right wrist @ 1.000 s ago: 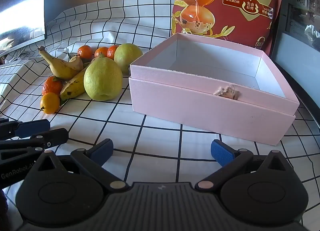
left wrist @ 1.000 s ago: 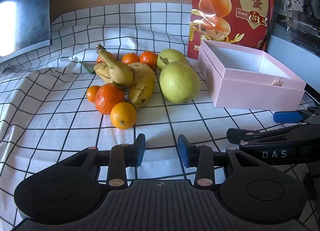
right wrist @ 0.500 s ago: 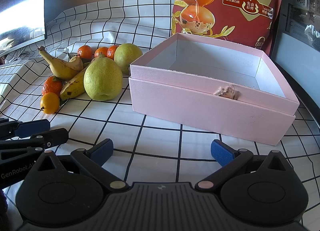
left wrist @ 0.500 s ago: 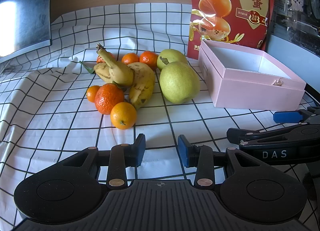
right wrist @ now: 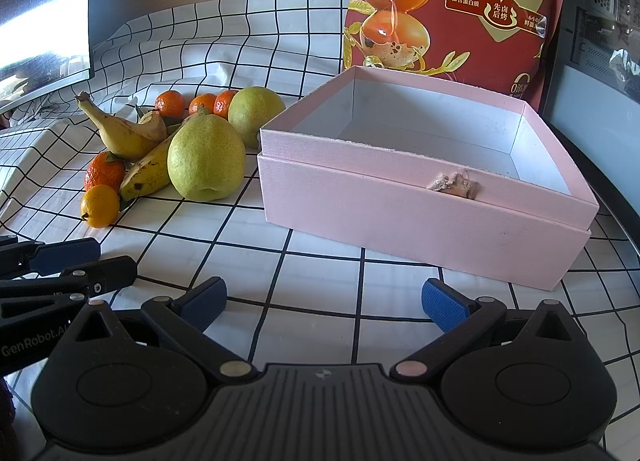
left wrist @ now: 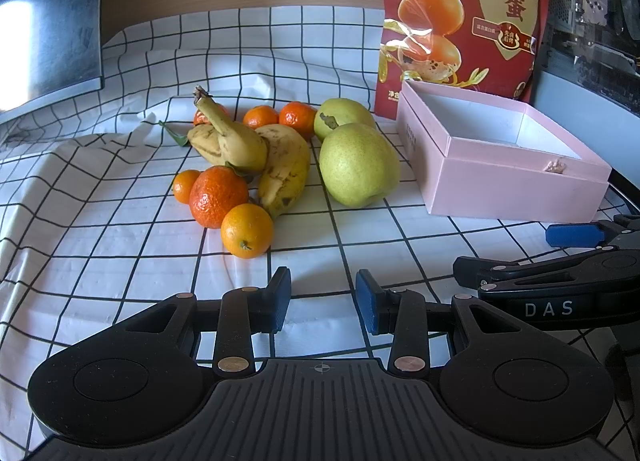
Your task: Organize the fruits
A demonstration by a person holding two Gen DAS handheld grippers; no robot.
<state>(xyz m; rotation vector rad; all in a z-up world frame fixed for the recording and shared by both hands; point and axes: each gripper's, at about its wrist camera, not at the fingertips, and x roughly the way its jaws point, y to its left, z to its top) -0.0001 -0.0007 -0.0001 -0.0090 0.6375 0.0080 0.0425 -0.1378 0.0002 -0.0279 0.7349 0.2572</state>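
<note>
A heap of fruit lies on the checked cloth: two green pears (left wrist: 358,165) (right wrist: 206,157), two bananas (left wrist: 286,169) (right wrist: 146,175) and several small oranges (left wrist: 247,230) (right wrist: 99,206). To its right stands an empty pink box (left wrist: 508,185) (right wrist: 420,217). My left gripper (left wrist: 323,298) hovers just in front of the fruit, open with a narrow gap and nothing between its blue pads. My right gripper (right wrist: 324,297) is wide open and empty, facing the box's near wall. Each gripper shows at the edge of the other's view.
A tall red snack bag (left wrist: 464,13) (right wrist: 456,5) leans up behind the box. A dark monitor (left wrist: 48,21) stands at the back left. Dark equipment (right wrist: 600,41) lines the right side. The cloth (left wrist: 100,245) is rumpled at the left and back.
</note>
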